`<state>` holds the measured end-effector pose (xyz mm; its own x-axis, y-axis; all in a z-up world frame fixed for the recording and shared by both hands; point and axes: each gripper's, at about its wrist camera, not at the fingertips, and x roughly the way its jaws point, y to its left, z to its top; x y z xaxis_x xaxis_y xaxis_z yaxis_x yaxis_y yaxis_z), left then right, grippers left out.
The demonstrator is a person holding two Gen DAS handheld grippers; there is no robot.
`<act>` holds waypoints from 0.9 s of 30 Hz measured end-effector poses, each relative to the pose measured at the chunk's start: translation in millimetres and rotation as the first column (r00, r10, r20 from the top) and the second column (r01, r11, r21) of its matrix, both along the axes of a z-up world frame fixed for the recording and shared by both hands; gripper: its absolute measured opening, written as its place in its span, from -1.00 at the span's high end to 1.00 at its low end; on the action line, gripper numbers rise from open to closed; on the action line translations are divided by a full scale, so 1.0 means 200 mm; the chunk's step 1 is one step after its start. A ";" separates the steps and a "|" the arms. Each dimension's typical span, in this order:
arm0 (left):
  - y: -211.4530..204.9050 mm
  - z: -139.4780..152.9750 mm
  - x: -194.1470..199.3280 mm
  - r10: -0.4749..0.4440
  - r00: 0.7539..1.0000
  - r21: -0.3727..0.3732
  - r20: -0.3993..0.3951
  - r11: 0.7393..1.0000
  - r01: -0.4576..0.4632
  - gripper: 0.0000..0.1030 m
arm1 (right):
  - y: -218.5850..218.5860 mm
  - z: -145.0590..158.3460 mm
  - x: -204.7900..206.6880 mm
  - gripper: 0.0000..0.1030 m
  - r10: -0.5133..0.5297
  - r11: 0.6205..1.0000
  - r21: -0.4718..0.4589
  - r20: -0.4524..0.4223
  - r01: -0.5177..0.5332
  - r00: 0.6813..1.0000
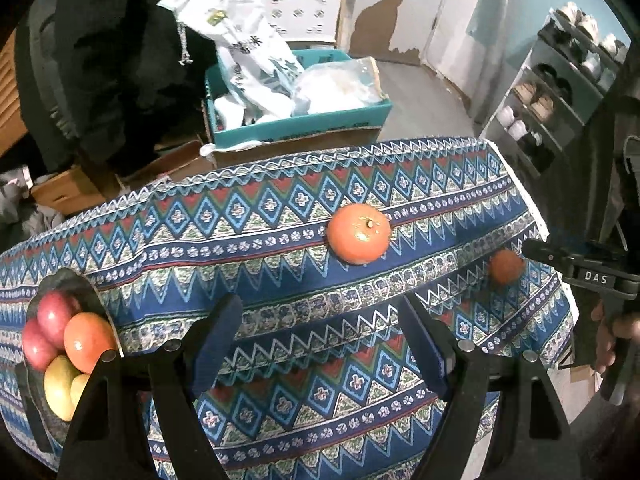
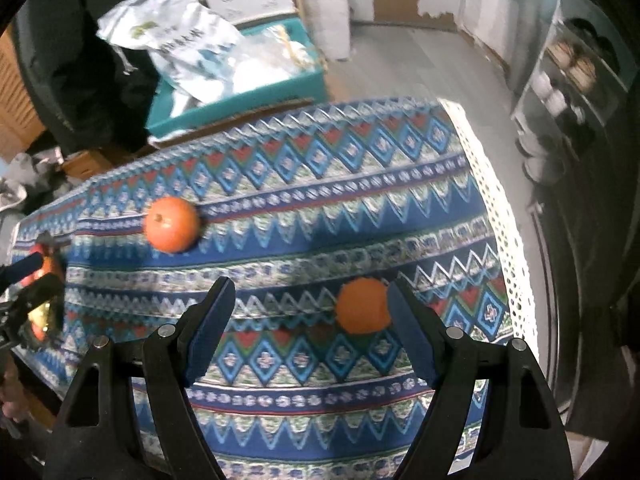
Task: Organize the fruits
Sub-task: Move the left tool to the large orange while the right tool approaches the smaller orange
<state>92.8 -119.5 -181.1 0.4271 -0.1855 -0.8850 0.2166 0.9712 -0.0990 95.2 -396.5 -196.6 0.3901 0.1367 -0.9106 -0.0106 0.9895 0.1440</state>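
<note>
Oranges are seen past parted jaws: nothing is held by the right gripper (image 2: 310,326), though the small orange (image 2: 362,306) sits low right of centre just beside its right finger (image 2: 412,336); the left gripper (image 1: 322,344) is likewise spread over bare patterned cloth (image 1: 280,268); the large orange (image 1: 359,233) lies above centre; a dark bowl (image 1: 76,282) of fruit is seen at lower left

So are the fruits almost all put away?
Partly. Some fruit already sits in the bowl. Nothing is held: the left claw and right claw are both open and empty. Two oranges are left on the cloth, one big and one small.
</note>
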 end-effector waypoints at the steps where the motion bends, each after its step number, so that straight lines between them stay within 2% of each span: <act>1: -0.01 -0.01 0.01 -0.002 1.000 0.002 -0.006 1.000 0.002 -0.58 | -0.01 -0.02 0.01 -0.53 -0.004 1.000 -0.001 -0.009 0.004 1.000; 7: -0.05 -0.11 0.05 -0.011 0.998 -0.013 -0.064 1.000 0.010 -0.58 | -0.05 -0.19 0.05 -0.53 -0.019 0.999 -0.043 -0.097 0.015 0.995; 11: -0.09 -0.16 0.06 -0.024 0.997 0.008 -0.078 1.000 0.024 -0.59 | -0.09 -0.31 0.07 -0.53 -0.040 0.999 -0.032 -0.152 0.035 0.988; 18: -0.11 -0.22 0.09 -0.029 0.994 0.000 -0.104 1.000 0.029 -0.59 | -0.11 -0.36 0.08 -0.49 -0.035 0.999 -0.007 -0.165 0.035 0.986; 22: -0.12 -0.24 0.10 -0.031 0.993 -0.009 -0.114 0.999 0.030 -0.59 | -0.10 -0.39 0.09 -0.40 -0.033 0.999 -0.014 -0.176 0.032 0.984; 25: -0.13 -0.25 0.11 -0.028 0.993 -0.002 -0.117 1.000 0.028 -0.59 | -0.11 -0.44 0.09 -0.23 -0.041 0.999 -0.005 -0.199 0.041 0.979; 27: -0.13 -0.25 0.13 -0.022 0.992 -0.008 -0.125 1.000 0.021 -0.59 | -0.11 -0.45 0.09 -0.04 -0.056 0.998 -0.029 -0.200 0.051 0.978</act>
